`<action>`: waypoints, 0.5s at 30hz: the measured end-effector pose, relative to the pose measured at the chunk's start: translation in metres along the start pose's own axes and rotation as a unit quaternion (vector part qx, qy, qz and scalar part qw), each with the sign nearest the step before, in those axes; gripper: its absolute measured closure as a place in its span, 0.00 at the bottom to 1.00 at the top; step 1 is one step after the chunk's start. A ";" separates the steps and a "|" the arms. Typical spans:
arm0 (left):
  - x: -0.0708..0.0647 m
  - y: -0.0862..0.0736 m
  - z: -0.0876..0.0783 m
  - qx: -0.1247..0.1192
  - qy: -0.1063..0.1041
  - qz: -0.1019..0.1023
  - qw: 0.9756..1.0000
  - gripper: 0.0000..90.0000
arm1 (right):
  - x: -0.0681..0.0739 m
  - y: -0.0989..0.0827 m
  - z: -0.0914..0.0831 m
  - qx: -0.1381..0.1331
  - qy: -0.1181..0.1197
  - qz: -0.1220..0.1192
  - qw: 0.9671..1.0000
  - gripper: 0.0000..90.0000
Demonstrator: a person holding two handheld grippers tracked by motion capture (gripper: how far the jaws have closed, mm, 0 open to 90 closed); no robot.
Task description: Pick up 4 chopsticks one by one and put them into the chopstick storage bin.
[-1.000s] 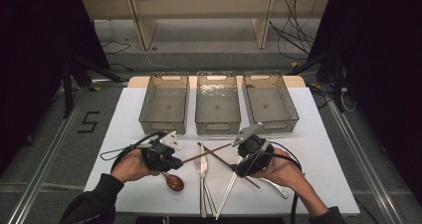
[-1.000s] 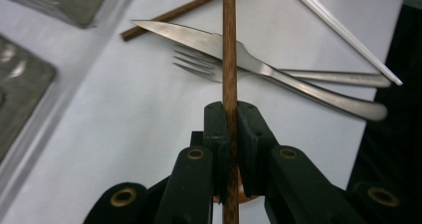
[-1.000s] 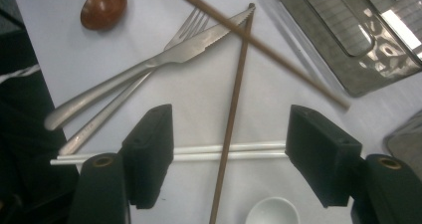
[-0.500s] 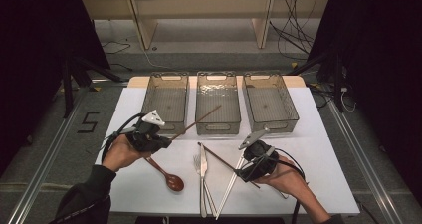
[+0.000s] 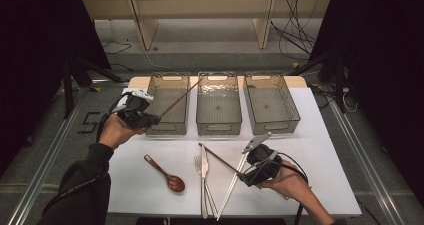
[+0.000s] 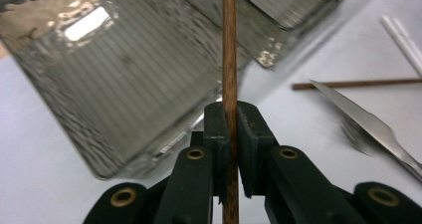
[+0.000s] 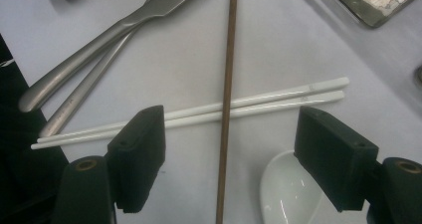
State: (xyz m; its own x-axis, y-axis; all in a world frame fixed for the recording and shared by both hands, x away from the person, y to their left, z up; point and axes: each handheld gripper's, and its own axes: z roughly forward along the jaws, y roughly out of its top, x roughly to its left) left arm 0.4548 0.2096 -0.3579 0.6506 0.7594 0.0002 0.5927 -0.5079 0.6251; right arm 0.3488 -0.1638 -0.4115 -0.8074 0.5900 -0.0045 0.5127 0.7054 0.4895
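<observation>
Left gripper point(image 6: 229, 149) — jaws clamped on a brown chopstick point(image 6: 229, 59), its free end slanting up over the leftmost clear bin point(image 5: 168, 105). Right gripper point(image 7: 231, 159) — jaws have just been opening and stand wide, pads clear of the second brown chopstick point(image 7: 227, 94) lying between them across two white chopsticks point(image 7: 249, 106).

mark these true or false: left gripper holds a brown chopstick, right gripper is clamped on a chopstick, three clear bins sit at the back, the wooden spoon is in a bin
1. The left gripper holds a brown chopstick. True; its jaws are shut on it.
2. The right gripper is clamped on a chopstick. False; its jaws stand open, with the second brown chopstick lying between them on the table.
3. Three clear bins sit at the back. True: left bin, middle bin, right bin.
4. The wooden spoon is in a bin. False; it lies on the table.
</observation>
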 end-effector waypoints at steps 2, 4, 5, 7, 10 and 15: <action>0.007 0.003 0.003 -0.003 0.009 -0.009 1.000 0.93 | 0.000 0.000 0.000 0.000 0.001 -0.001 1.000 0.32; 0.014 0.007 0.007 -0.002 0.014 -0.016 1.000 0.93 | 0.001 0.000 0.000 0.001 0.001 0.000 1.000 0.32; 0.017 0.008 0.008 -0.002 0.017 -0.021 1.000 0.93 | 0.001 0.000 0.000 0.000 0.001 0.000 1.000 0.32; 0.022 0.012 0.012 -0.005 0.021 -0.029 0.999 0.93 | 0.000 0.000 0.000 0.001 0.002 0.000 1.000 0.32; 0.030 0.016 0.017 -0.003 0.029 -0.037 0.999 0.93 | 0.001 0.000 0.001 0.004 0.003 0.002 1.000 0.32; 0.039 0.022 0.025 0.002 0.041 -0.048 0.998 0.93 | 0.000 -0.001 0.002 0.004 0.006 0.000 1.000 0.31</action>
State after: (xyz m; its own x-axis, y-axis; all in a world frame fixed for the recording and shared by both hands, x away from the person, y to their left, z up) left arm 0.5054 0.2181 -0.3637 0.5495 0.8355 0.0043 0.6522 -0.4322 0.6228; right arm 0.3487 -0.1633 -0.4133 -0.8106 0.5855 0.0051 0.5148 0.7086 0.4825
